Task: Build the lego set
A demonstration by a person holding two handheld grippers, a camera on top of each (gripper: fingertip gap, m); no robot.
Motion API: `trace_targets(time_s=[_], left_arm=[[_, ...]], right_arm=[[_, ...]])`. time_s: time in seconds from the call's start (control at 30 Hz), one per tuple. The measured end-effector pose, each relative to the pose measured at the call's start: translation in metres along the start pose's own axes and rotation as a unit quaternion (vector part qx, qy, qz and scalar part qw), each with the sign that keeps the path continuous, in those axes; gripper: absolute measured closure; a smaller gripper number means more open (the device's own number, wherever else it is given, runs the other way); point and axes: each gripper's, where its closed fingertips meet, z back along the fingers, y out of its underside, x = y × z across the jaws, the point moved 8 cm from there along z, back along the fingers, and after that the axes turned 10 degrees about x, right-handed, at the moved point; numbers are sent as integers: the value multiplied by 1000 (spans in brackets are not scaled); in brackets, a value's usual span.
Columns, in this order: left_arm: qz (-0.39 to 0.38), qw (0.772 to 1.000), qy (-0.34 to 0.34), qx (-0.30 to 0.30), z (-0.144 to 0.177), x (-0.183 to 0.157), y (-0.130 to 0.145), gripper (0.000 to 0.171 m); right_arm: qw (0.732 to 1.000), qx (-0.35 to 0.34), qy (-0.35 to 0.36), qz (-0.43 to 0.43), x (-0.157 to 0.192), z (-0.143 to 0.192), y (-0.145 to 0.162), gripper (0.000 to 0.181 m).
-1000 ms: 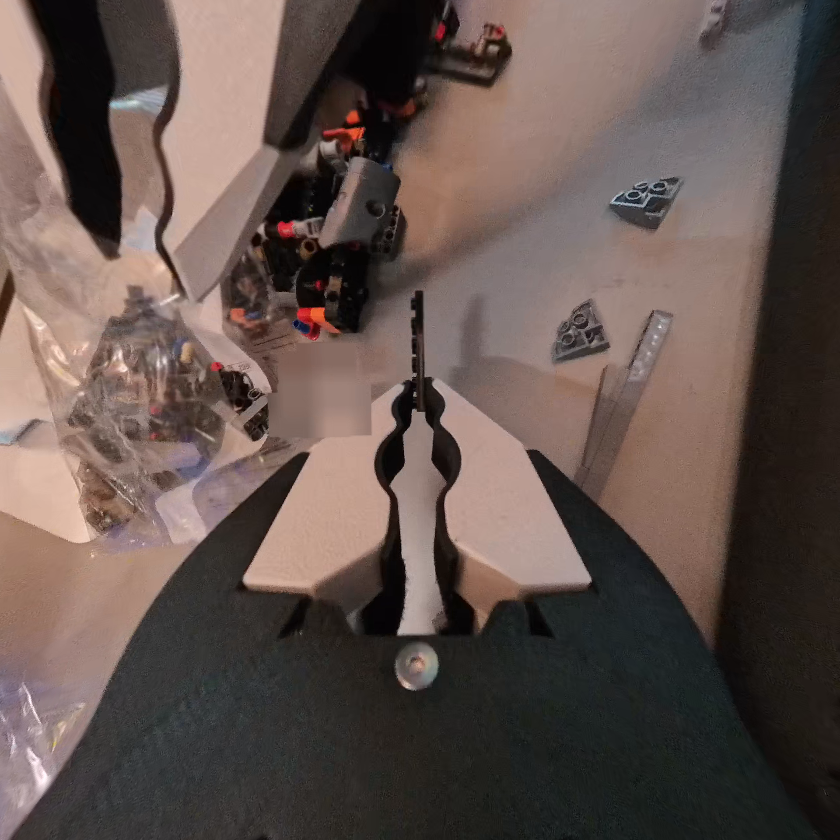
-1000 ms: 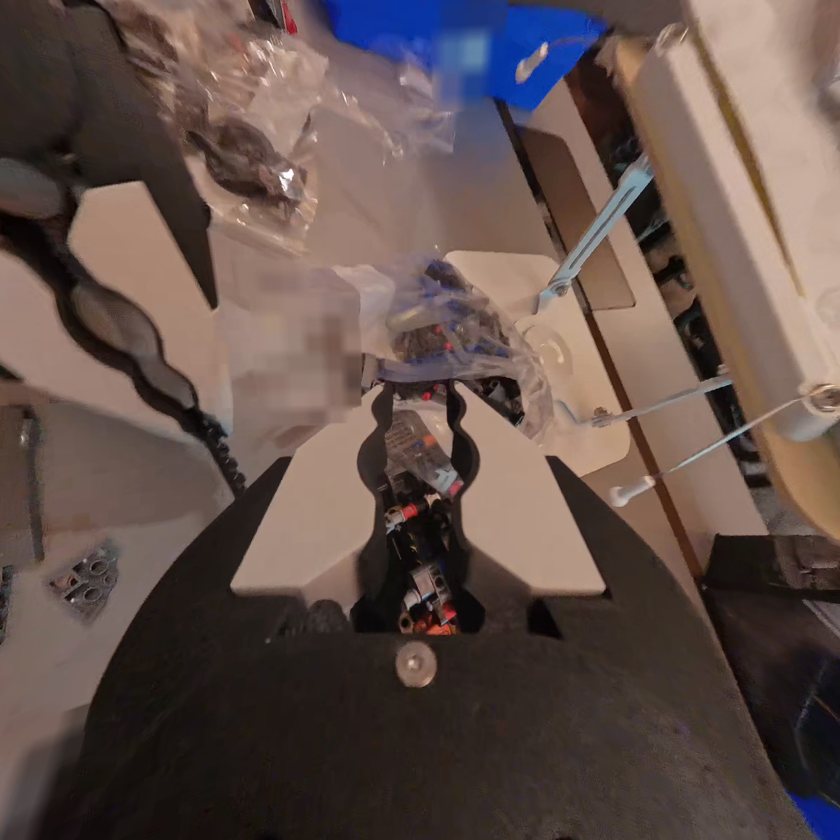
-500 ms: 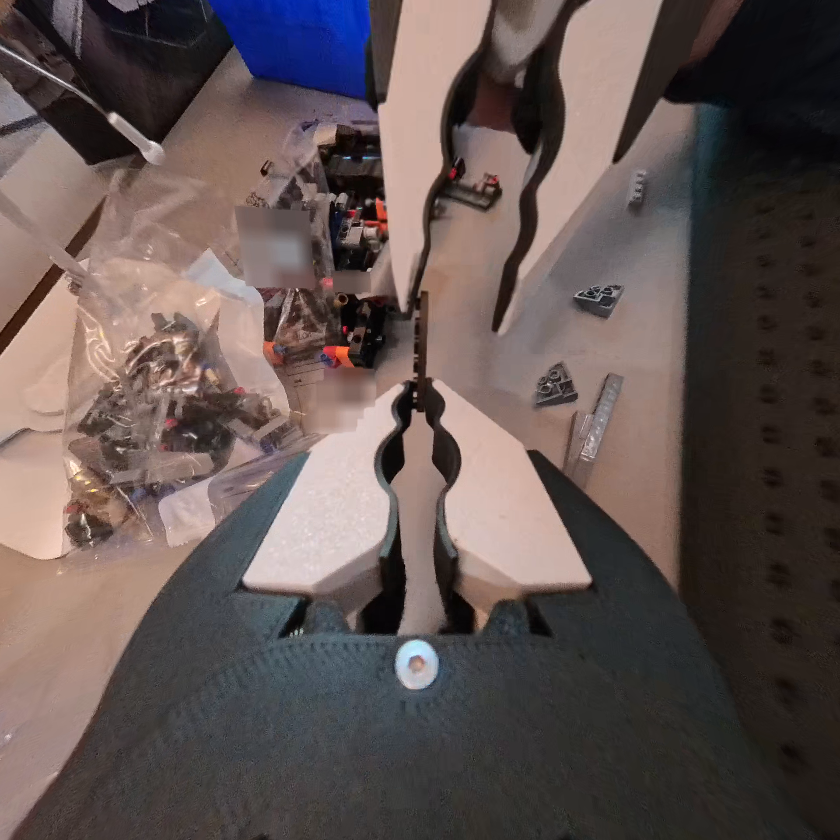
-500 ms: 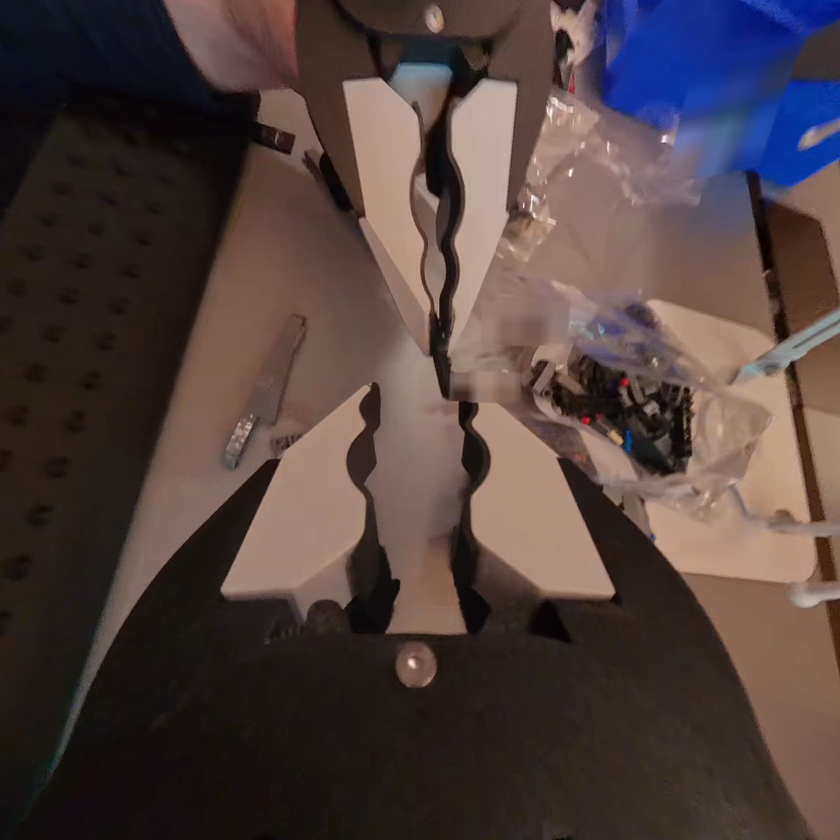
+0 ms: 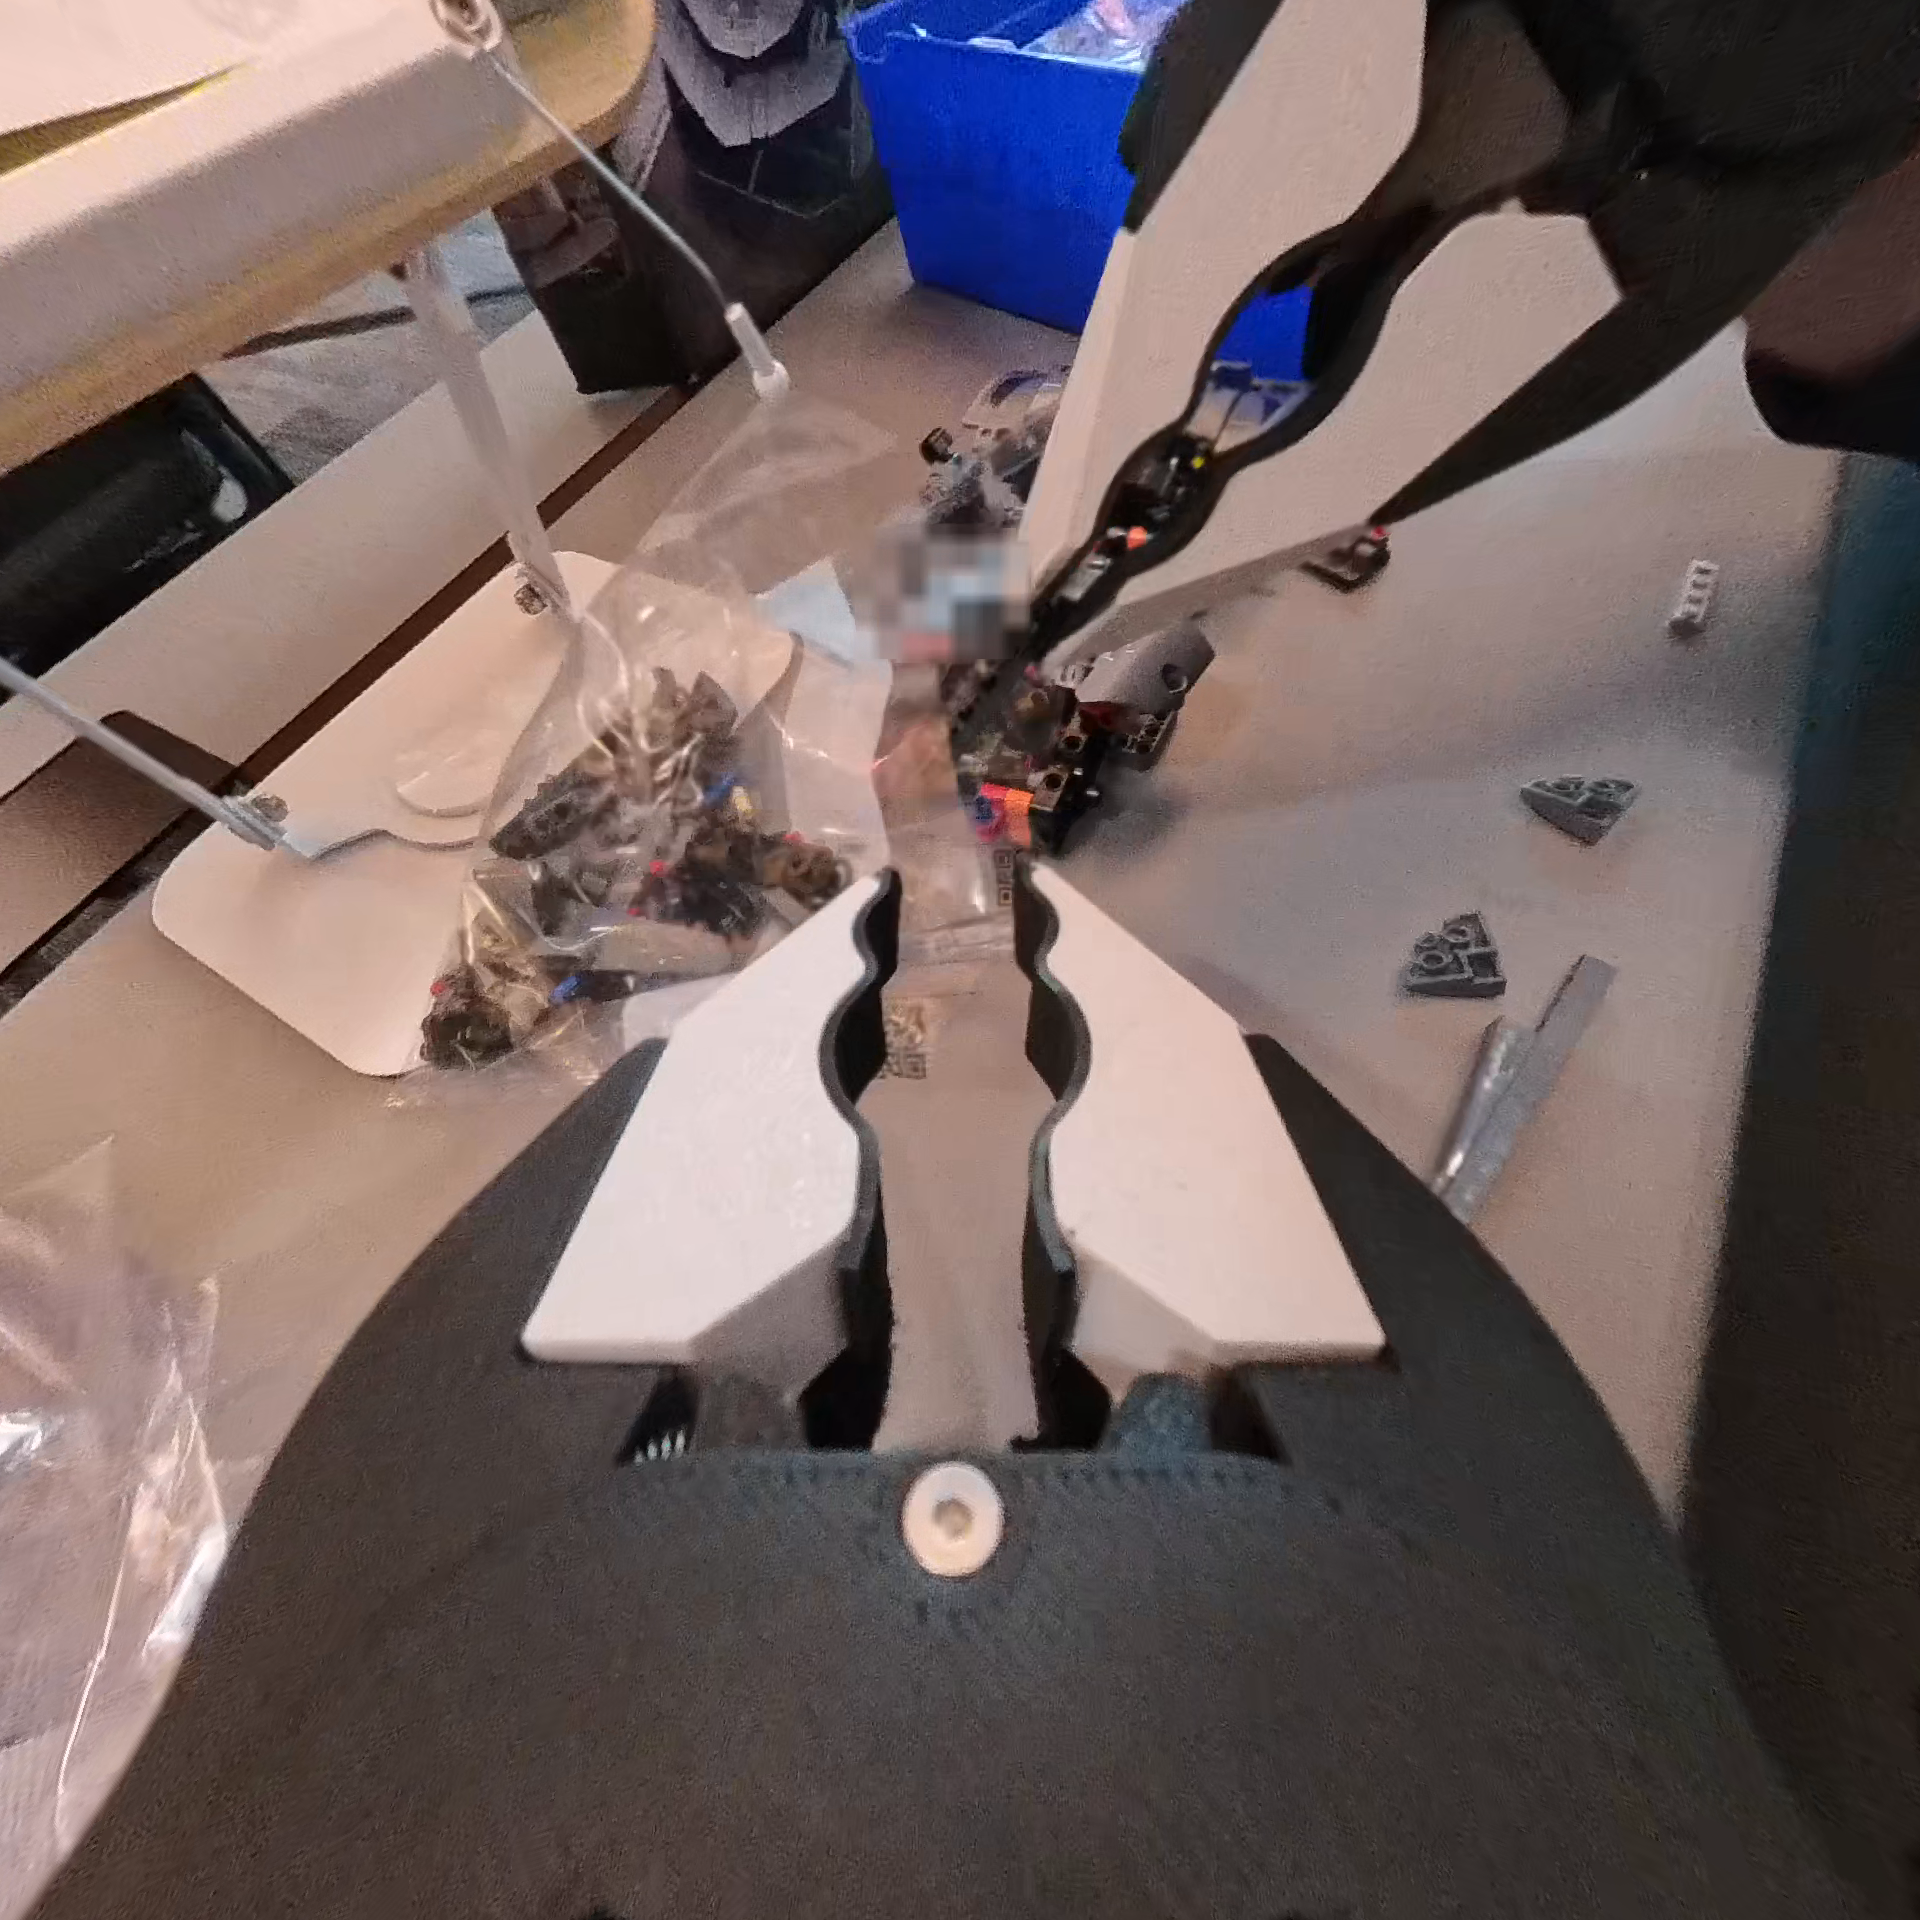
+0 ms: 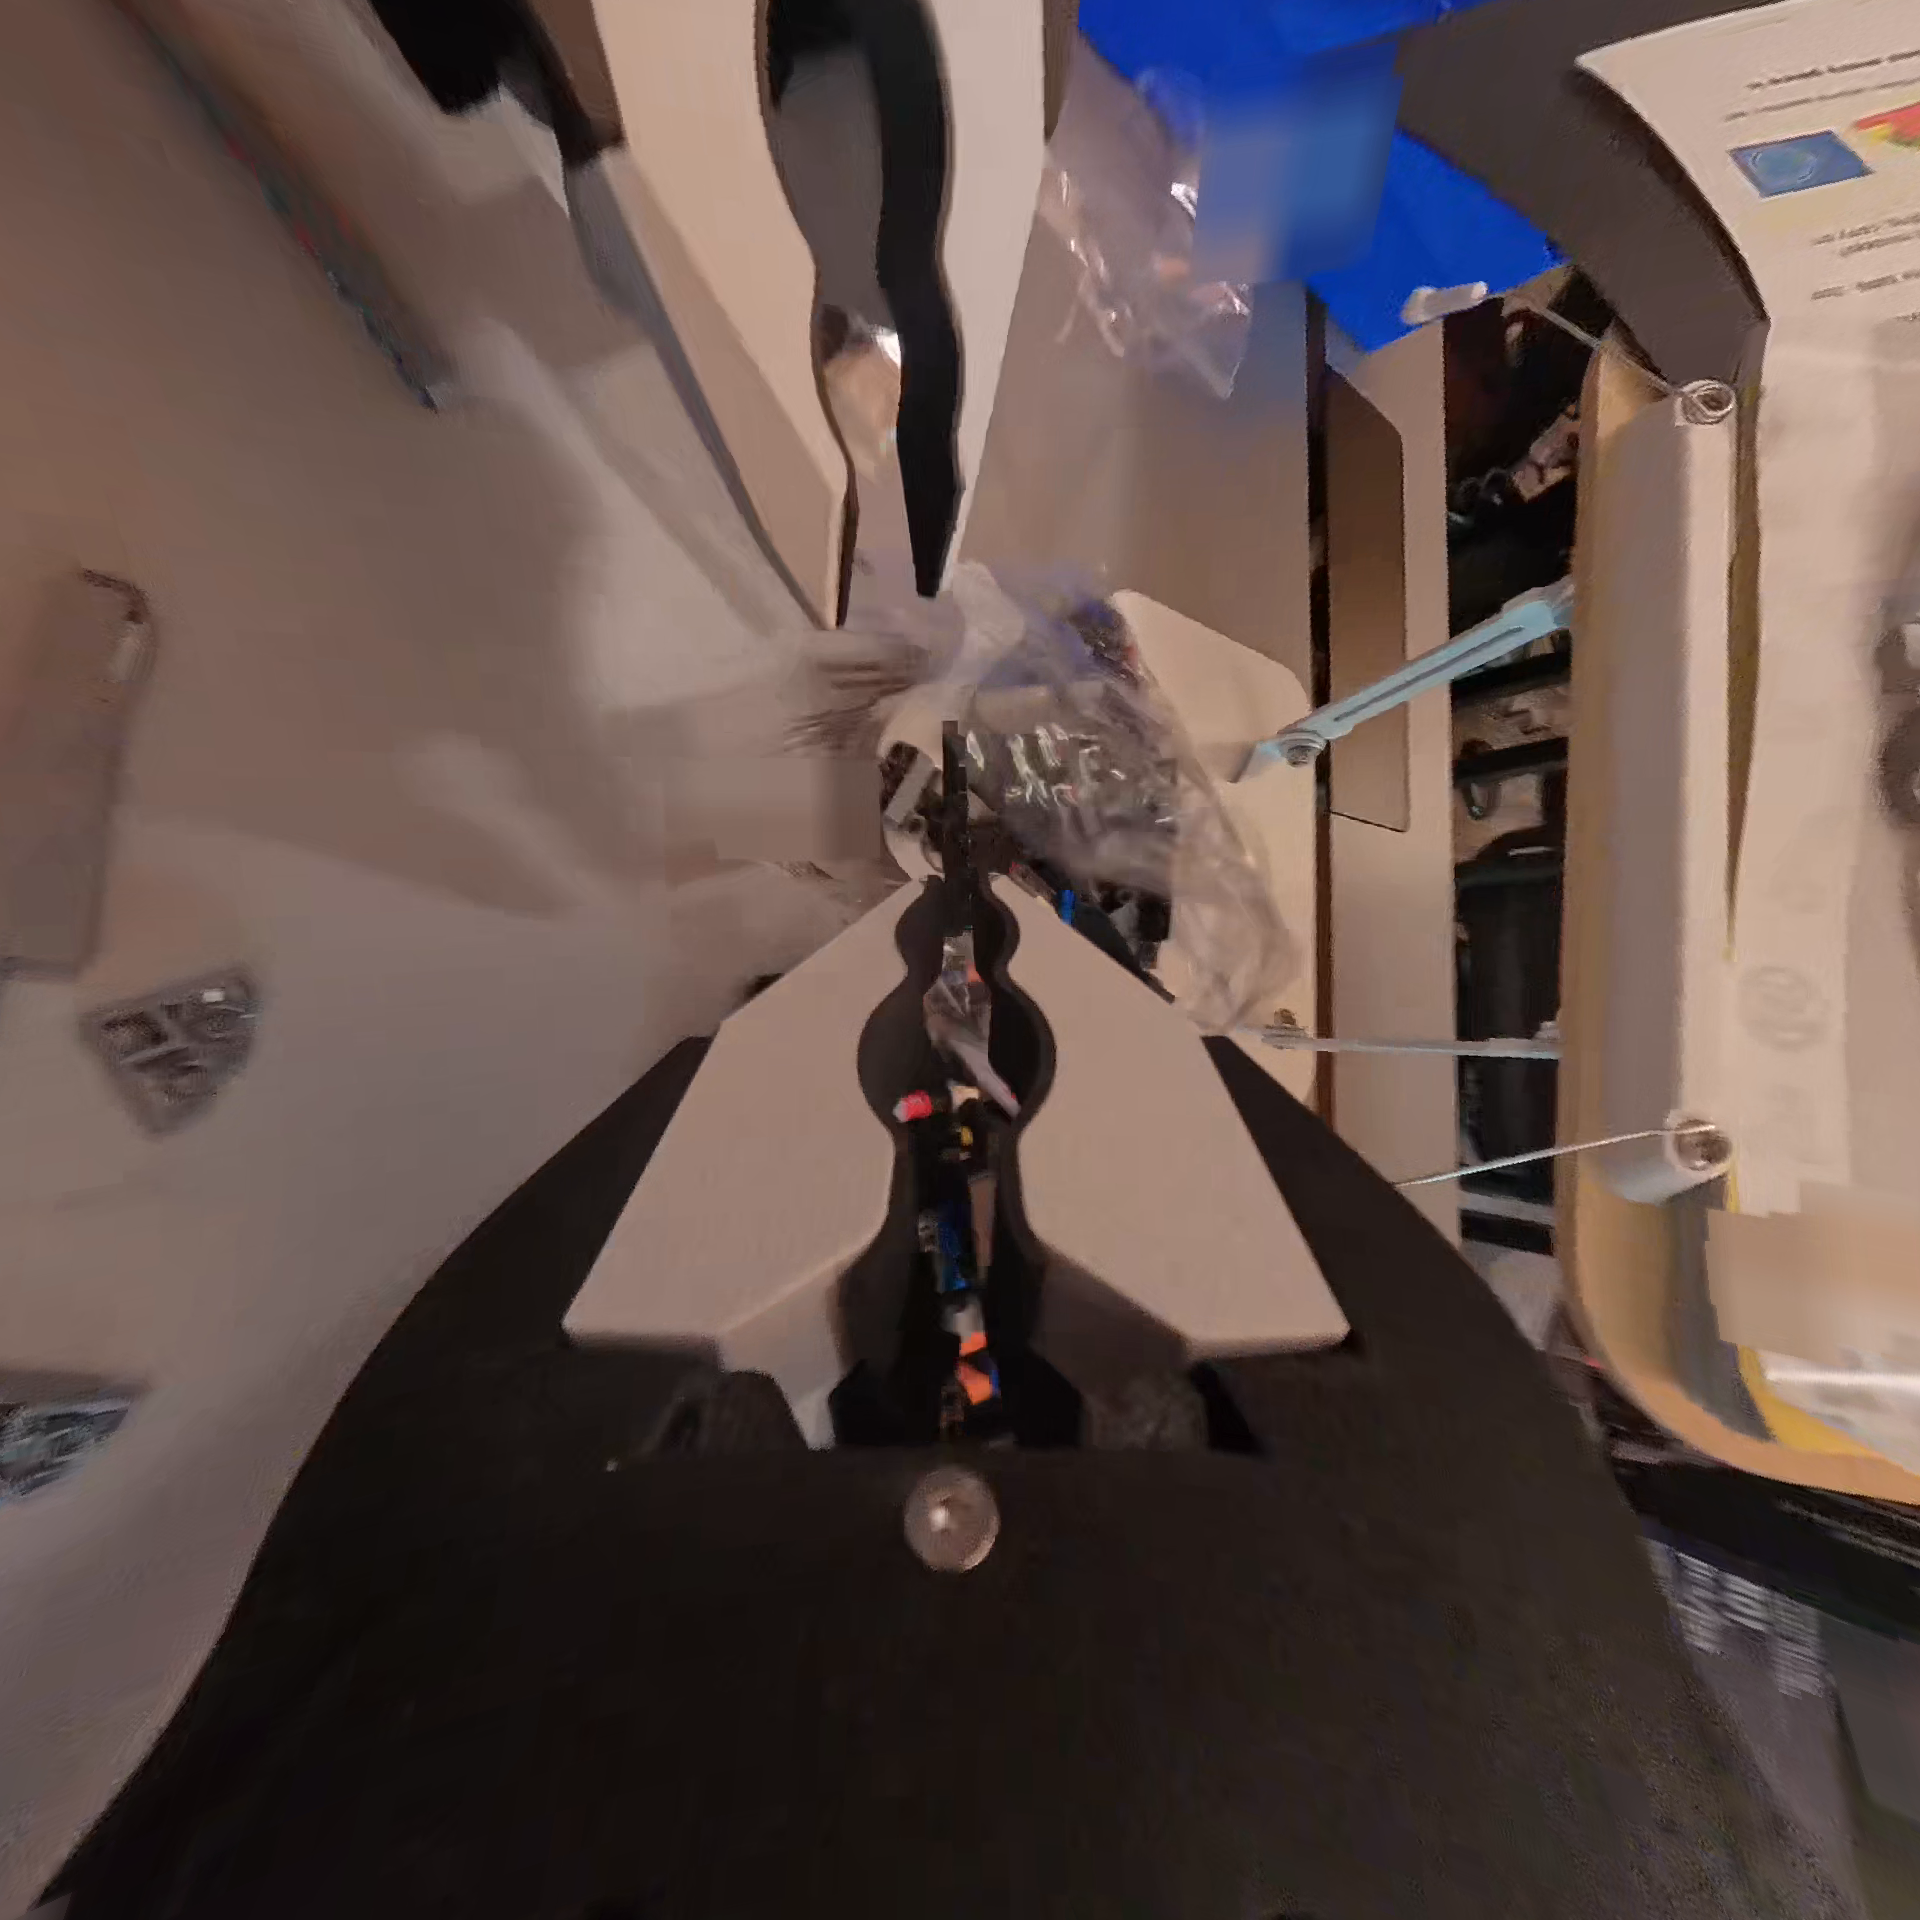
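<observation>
Our right claw [image 6: 951,883] is clamped on a thin black strip [image 6: 954,790], hovering just above the half-built model [image 5: 1049,748] on the tabletop [image 5: 1351,831]. Left claw [image 5: 956,883] is apart, holding nothing. Next we'd guess: line it up and press on.

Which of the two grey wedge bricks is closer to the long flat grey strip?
The nearer wedge brick, lying just up and left of the grey strip. The other wedge brick sits farther up the table, well clear of it.
</observation>
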Motion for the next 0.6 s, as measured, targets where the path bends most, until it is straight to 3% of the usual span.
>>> trace_targets(time_s=[0.13, 0.2, 0.23, 0.37, 0.43, 0.5, 0.6], left_arm=[[29, 1000, -8, -3, 0, 10, 5, 152], [38, 999, -7, -10, 1, 12, 5, 153], [39, 999, -9, -8, 1, 12, 5, 154], [50, 999, -21, -2, 2, 15, 7, 156], [55, 998, -23, -2, 2, 16, 7, 157], [56, 998, -22, 0, 2, 17, 8, 157], [56, 998, -19, -1, 1, 17, 8, 158]], right_arm=[[996, 81, 34, 26, -10, -24, -2, 179], [992, 115, 47, 9, -15, -40, 1, 156], [992, 113, 55, -1, -16, -43, 2, 149], [997, 54, 54, -33, -23, -18, 3, 158], [999, 5, -21, -43, -16, 2, 2, 164], [985, -28, -166, -25, 11, 15, 2, 169], [954, 6, -300, 2, 52, 13, 13, 159]])
